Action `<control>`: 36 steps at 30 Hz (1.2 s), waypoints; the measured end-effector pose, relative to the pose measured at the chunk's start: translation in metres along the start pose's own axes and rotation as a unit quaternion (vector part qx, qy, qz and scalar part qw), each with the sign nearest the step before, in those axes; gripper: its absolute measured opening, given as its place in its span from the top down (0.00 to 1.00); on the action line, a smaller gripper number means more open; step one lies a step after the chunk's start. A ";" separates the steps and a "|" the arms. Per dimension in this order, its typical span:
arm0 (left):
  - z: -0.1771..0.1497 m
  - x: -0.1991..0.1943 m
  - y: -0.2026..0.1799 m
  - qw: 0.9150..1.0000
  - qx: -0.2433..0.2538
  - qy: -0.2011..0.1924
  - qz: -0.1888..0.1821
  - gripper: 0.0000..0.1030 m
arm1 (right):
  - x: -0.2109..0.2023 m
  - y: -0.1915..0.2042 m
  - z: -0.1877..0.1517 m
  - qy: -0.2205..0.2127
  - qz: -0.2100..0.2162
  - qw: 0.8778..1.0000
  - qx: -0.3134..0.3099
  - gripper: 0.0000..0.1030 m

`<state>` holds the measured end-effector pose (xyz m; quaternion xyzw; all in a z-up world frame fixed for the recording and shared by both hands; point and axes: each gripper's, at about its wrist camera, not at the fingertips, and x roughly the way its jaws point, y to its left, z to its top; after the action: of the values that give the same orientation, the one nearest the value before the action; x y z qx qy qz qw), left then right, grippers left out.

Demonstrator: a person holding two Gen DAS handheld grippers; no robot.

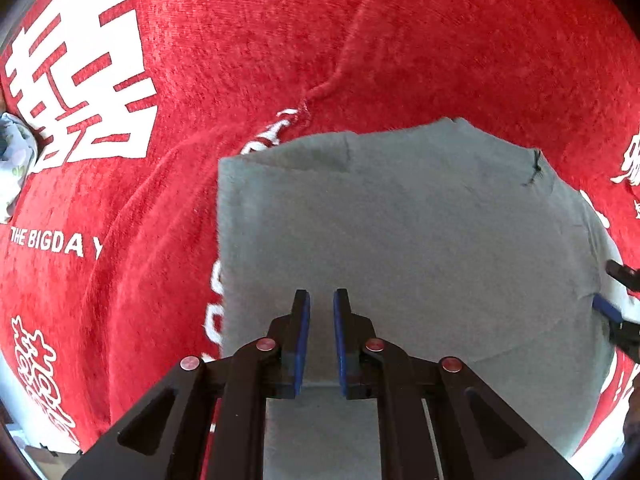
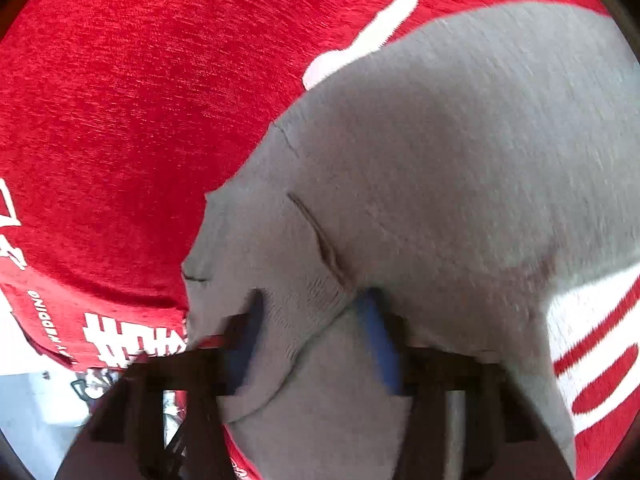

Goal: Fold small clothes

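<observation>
blue-padded left gripper [image 1: 321,308] is hovering with jaws apart over the grey garment [image 1: 400,240]; right gripper [image 2: 316,312], lower centre, is pinching its bunched edge, nearer the fold.

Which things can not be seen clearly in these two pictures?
- Left wrist view: the near edge of the grey cloth is hidden under the left tool.
- Right wrist view: motion blur; whether the right tool grips the cloth is unclear.
- Left wrist view: the pale bundle is cut off by the left edge.

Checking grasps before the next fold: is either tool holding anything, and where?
The right tool pinches a bunched fold at the grey garment's near edge. The left tool holds nothing.
</observation>
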<state>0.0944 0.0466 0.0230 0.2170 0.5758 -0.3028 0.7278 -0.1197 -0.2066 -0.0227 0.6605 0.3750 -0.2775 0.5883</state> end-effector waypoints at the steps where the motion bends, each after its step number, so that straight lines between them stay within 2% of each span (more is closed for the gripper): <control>1: -0.003 -0.001 -0.004 1.000 0.000 -0.001 0.002 0.87 | -0.001 0.001 0.000 0.004 -0.006 1.000 -0.005 0.93; 4: -0.006 -0.001 -0.008 1.000 -0.001 0.001 0.014 0.87 | -0.005 0.010 -0.006 0.000 -0.026 0.999 -0.045 0.93; 7: -0.009 -0.001 -0.011 1.000 -0.006 0.003 0.010 0.87 | -0.001 0.007 -0.009 0.006 -0.057 0.996 -0.065 0.93; 10: -0.010 0.003 -0.015 1.000 -0.004 0.008 0.014 0.87 | -0.004 0.004 -0.009 0.003 -0.055 0.996 -0.074 0.93; 15: -0.014 -0.003 -0.020 1.000 -0.005 0.001 0.013 0.87 | -0.014 0.013 -0.016 0.007 -0.064 0.991 -0.115 0.85; 17: -0.015 -0.008 -0.024 1.000 -0.002 -0.006 0.015 0.87 | -0.021 0.013 -0.018 0.010 -0.061 0.991 -0.121 0.67; 18: -0.016 -0.010 -0.026 1.000 -0.001 -0.008 0.014 0.87 | -0.026 0.011 -0.020 0.012 -0.054 0.991 -0.121 0.46; 19: -0.016 -0.012 -0.028 1.000 0.000 -0.009 0.012 0.87 | -0.031 0.010 -0.022 0.012 -0.048 0.992 -0.119 0.38; 20: -0.017 -0.014 -0.031 1.000 0.002 -0.010 0.010 0.86 | -0.035 0.009 -0.023 0.013 -0.046 0.992 -0.118 0.38; 21: -0.018 -0.015 -0.035 1.000 0.003 -0.009 0.008 0.62 | -0.038 0.007 -0.024 0.015 -0.042 0.992 -0.117 0.38; 22: -0.018 -0.016 -0.038 1.000 0.005 -0.006 0.007 0.06 | -0.042 0.005 -0.026 0.017 -0.039 0.992 -0.115 0.38; 23: -0.018 -0.017 -0.041 1.000 0.003 -0.004 0.012 0.02 | -0.045 0.004 -0.027 0.019 -0.037 0.993 -0.112 0.38; 27: -0.019 -0.026 -0.058 1.000 0.014 -0.015 0.002 0.02 | -0.058 -0.008 -0.031 0.017 -0.025 0.995 -0.098 0.28; 30: -0.018 -0.028 -0.075 0.999 0.027 -0.017 0.011 0.02 | -0.074 -0.024 -0.032 0.007 -0.019 0.996 -0.086 0.23; 33: -0.015 -0.026 -0.094 0.999 0.033 -0.009 0.029 0.02 | -0.093 -0.045 -0.032 -0.010 -0.019 0.997 -0.069 0.23; 36: -0.014 -0.020 -0.113 0.999 0.046 0.000 0.024 0.02 | -0.117 -0.076 -0.027 -0.037 -0.027 0.998 -0.040 0.23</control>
<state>0.0036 -0.0216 0.0430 0.2639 0.5559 -0.3117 0.7240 -0.2500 -0.1975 0.0332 0.6155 0.3816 -0.3023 0.6199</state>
